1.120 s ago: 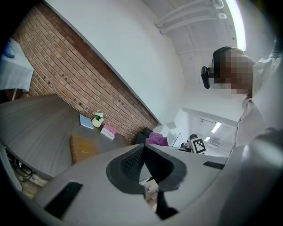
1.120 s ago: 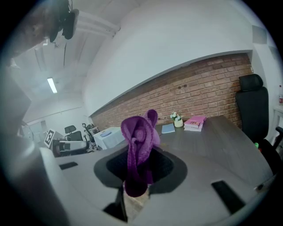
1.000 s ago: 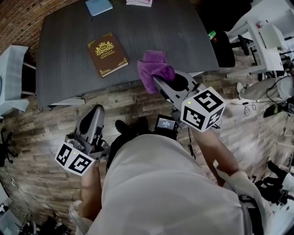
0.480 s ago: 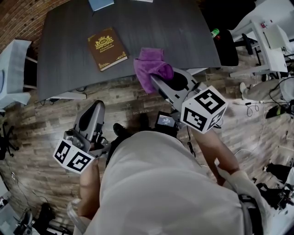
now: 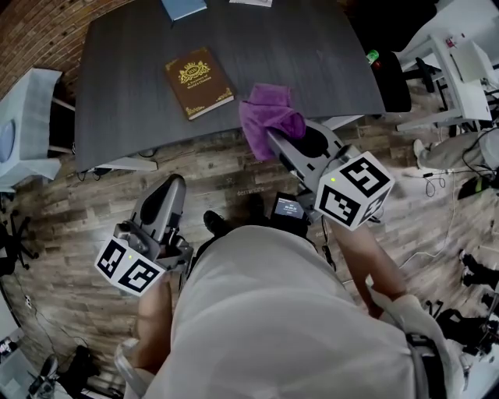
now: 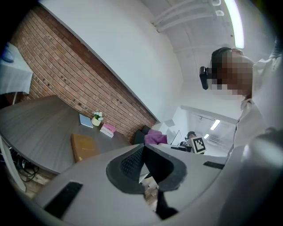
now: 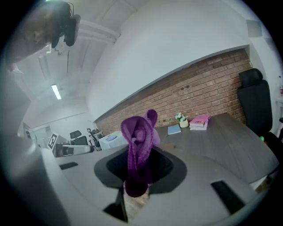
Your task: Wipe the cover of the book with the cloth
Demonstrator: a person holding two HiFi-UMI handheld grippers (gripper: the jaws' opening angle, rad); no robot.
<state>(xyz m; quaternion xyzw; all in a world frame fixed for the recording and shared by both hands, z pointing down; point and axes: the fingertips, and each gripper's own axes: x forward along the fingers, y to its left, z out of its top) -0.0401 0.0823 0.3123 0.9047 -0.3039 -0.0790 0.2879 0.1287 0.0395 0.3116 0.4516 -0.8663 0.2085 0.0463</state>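
A brown book (image 5: pixel 199 82) with gold ornament lies closed on the dark grey table (image 5: pixel 132 93); the left gripper view shows the book (image 6: pixel 84 147) too. My right gripper (image 5: pixel 273 139) is shut on a bunched purple cloth (image 5: pixel 269 117), which hangs over the table's near edge, right of the book. In the right gripper view the cloth (image 7: pixel 139 145) stands up between the jaws. My left gripper (image 5: pixel 173 185) is shut and empty, held low over the wooden floor, short of the table.
A light blue booklet (image 5: pixel 184 7) and pink books (image 7: pixel 200 121) beside a small flower pot (image 7: pixel 183 122) lie at the table's far side. A black office chair (image 5: pixel 394 78) stands to the right. White desks (image 5: pixel 460 62) fill the right side.
The book, the table and both grippers have shifted slightly right in the head view. The cloth stays gripped near the table's edge.
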